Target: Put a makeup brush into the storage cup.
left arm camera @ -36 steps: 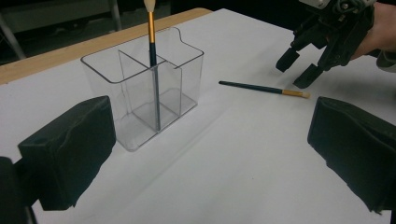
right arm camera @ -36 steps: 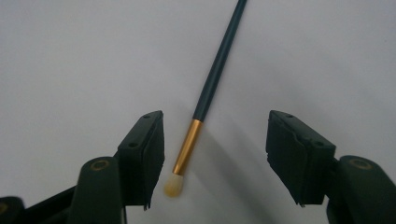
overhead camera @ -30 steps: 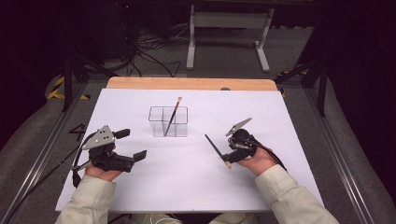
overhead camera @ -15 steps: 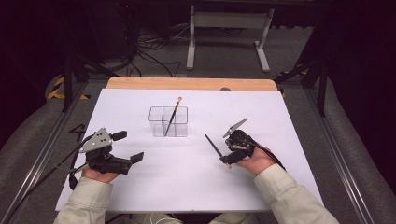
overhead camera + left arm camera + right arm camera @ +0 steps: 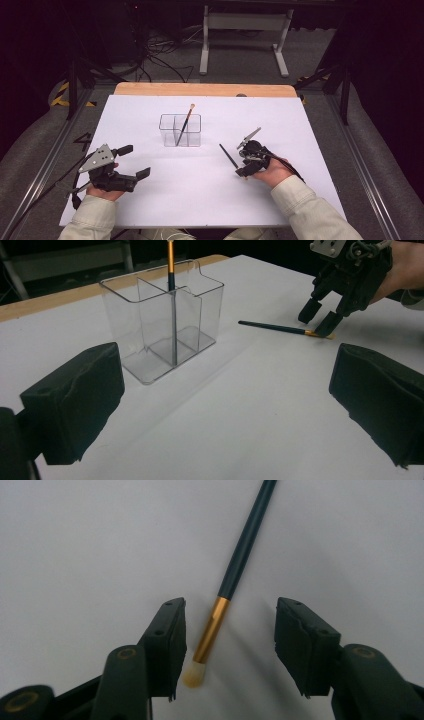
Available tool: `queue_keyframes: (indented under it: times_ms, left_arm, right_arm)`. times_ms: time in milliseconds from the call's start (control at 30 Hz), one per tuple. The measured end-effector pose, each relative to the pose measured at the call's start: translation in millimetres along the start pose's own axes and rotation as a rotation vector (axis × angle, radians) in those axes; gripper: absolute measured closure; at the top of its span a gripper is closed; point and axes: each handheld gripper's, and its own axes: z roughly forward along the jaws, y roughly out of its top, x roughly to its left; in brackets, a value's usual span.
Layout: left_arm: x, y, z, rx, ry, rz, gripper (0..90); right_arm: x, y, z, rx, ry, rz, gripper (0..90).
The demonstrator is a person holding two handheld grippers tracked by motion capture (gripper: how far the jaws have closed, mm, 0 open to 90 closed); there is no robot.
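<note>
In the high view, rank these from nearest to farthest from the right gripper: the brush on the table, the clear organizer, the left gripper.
1. Brush on the table, between its jaws.
2. Clear organizer, toward the table's middle.
3. Left gripper, far left.

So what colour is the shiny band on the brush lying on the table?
Gold band, clearest in the right gripper view.

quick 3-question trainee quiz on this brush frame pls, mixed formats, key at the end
1. True or false: the loose brush lies flat on the white table.
2. The right hand-held gripper has its jaws: A) clamped on the brush, B) either side of its gold ferrule, pads not pressing, C) inside the organizer.
3. How many brushes stand in the clear organizer?

Key: 1 true. 2 B; the jaws have just been closing, brush between them. 3 one, leaning.
</note>
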Motion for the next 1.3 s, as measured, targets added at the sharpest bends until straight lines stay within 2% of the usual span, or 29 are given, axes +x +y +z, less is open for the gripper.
queue_keyframes:
  times_ms: [133,433,533,567,733,1000,1300]
  left_arm:
    - [0.7,-1.5,-0.1,0.003,-0.002,-0.008,1.9]
    - [1.1,-0.9,-0.8,0.004,-0.002,-0.001,1.9]
    - [1.0,-1.0,-0.2,0.007,-0.001,-0.006,1.9]
    - [1.8,-0.8,-0.2,0.009,-0.002,0.004,2.0]
    - [0.9,-0.8,-0.4,0.003,-0.005,-0.005,2.0]
    - [0.6,-0.4,-0.4,0.011,-0.003,0.011,2.0]
    - [-0.6,-0.2,-1.6,-0.012,-0.009,0.018,1.8]
  right_arm:
    - [0.7,0.6,1.8,0.016,-0.002,-0.003,54.8]
    - [2.5,3.0,1.9,0.044,-0.039,-0.016,64.8]
    - [4.6,4.6,2.1,0.065,-0.060,-0.039,69.0]
    - [5.6,5.0,2.3,0.069,-0.064,-0.044,72.0]
    - [7.9,6.6,2.9,0.080,-0.065,-0.046,83.2]
    - [9.1,8.0,3.0,0.092,-0.066,-0.055,84.3]
    - [8.1,8.6,2.7,0.095,-0.060,-0.060,84.3]
